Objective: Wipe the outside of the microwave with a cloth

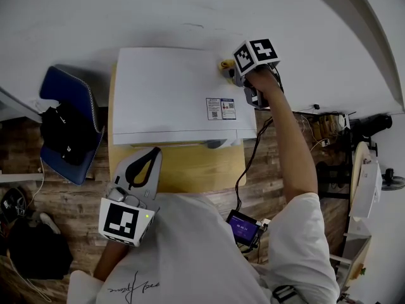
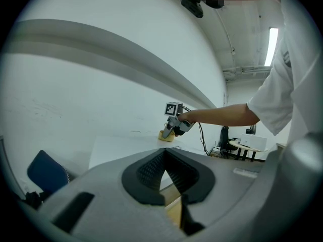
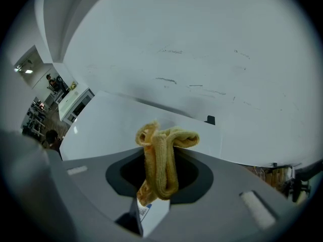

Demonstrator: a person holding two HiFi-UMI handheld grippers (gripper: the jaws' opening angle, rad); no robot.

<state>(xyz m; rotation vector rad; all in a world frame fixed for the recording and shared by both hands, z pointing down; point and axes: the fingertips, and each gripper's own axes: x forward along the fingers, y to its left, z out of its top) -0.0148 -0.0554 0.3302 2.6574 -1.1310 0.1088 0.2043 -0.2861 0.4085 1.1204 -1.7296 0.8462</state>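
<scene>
Cloth (image 3: pixel 164 155) clamped in right gripper (image 1: pixel 231 69) hangs at microwave (image 1: pixel 171 87) corner beside wall (image 1: pixel 158 18).

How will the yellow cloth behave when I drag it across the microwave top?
Likely floppy: the yellow cloth folds over itself in the right gripper. Its looped weave probably drags rather than slides on the microwave, so it may bunch.
</scene>
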